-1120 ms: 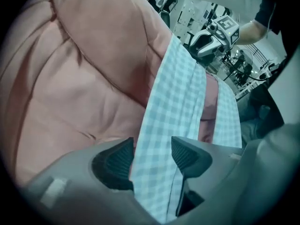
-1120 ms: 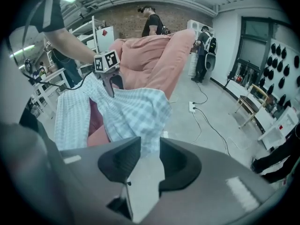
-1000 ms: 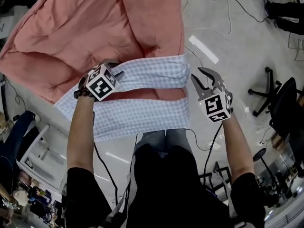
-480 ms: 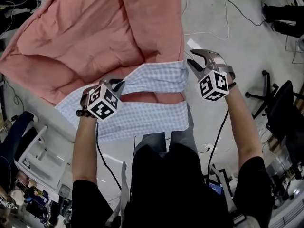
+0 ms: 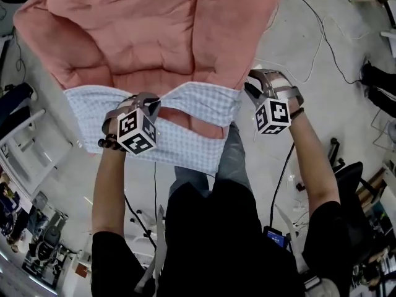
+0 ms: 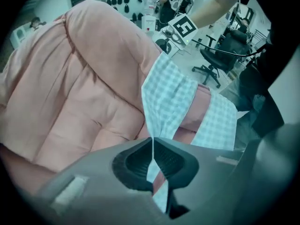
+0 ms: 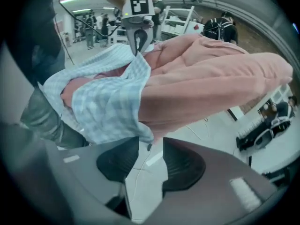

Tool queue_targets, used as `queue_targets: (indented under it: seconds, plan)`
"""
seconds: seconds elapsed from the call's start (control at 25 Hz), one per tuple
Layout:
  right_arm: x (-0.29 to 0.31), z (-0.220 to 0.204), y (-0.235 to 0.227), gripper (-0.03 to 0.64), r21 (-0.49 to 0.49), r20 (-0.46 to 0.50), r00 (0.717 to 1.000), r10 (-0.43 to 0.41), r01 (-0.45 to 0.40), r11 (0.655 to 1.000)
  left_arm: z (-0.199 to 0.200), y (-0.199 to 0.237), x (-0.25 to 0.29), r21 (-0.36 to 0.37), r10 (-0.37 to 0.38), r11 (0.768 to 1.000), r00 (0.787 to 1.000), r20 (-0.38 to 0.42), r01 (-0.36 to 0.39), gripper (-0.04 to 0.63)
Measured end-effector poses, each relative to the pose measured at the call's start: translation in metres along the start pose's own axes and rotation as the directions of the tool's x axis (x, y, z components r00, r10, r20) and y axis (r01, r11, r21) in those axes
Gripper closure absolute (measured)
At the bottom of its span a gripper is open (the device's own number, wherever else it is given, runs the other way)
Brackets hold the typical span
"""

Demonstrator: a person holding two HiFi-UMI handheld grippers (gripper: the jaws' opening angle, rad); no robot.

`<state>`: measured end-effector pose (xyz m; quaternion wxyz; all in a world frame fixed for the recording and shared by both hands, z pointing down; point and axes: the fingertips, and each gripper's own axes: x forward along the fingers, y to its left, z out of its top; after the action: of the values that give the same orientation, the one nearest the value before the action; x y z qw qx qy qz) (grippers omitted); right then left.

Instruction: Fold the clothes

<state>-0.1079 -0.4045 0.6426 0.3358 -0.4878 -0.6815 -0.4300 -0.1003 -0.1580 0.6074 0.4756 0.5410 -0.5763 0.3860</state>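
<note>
- While the left claw [image 6: 152, 142] is pinched tight on a raised fold of the checked garment [image 5: 185, 153], right at the near edge of the pink quilt [image 5: 167, 30], the right claw [image 7: 151, 142] has its jaws apart, and they've just been opening.
- Nothing's clamped in the right one. You can see floor through the gap, and the garment's corner hangs just at the jaw tips, off the quilt's near right corner.
- Both claws point steeply down, one at each end of the quilt's near edge, on the person's bare forearms.
- The garment is a blue-and-white check, laid across the near edge of the quilt. It sits in two bands with a strip of pink quilt showing between them.
- Where the left claw has it, the cloth tents up into a thin peak above the quilt.
- The quilt is puffy with stitched channels and spreads away from the person. I can't tell what's underneath it.
- Past the quilt's right side there's grey floor [image 5: 334, 104], and further off on that side a black office chair [image 6: 211, 62].
</note>
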Motion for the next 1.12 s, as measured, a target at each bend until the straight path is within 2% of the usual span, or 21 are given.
queue_targets:
  seconds: [0.12,0.32,0.52,0.6,0.68,0.8,1.0,1.12]
  plan:
    - [0.004,0.007,0.002,0.459,-0.108,0.058,0.994,0.091,-0.085,0.991,0.000,-0.007,0.000,-0.076,0.021,0.997,0.999,-0.032,-0.023,0.583]
    - [0.002,0.009,0.005,0.446,-0.213,0.102,0.972,0.213,-0.188,0.959,0.010,-0.008,-0.001,-0.156,0.062,0.985,0.996,-0.062,-0.071,0.583]
    - [0.001,0.014,0.012,0.459,-0.249,0.116,0.960,0.253,-0.218,0.944,0.008,-0.015,-0.003,-0.182,0.076,0.979,0.993,-0.088,-0.092,0.583]
    - [0.003,0.016,0.011,0.478,-0.255,0.115,0.964,0.239,-0.204,0.945,0.005,-0.016,-0.004,-0.177,0.078,0.980,0.992,-0.096,-0.094,0.583]
    - [0.003,0.016,0.007,0.548,-0.249,0.110,0.972,0.207,-0.174,0.953,0.003,-0.016,-0.006,-0.165,0.081,0.982,0.992,-0.101,-0.097,0.583]
    - [-0.003,0.012,0.005,0.601,-0.201,0.097,0.985,0.144,-0.123,0.972,0.000,-0.016,-0.005,-0.152,0.098,0.982,0.991,-0.092,-0.112,0.583]
    - [-0.022,0.000,0.005,0.604,-0.075,0.041,0.999,0.009,-0.006,0.997,-0.010,-0.020,-0.010,-0.123,0.159,0.979,0.985,-0.062,-0.165,0.583]
    - [-0.047,-0.009,0.008,0.604,0.019,-0.018,0.995,-0.094,0.094,0.995,-0.014,-0.028,-0.023,-0.095,0.195,0.976,0.980,-0.035,-0.198,0.583]
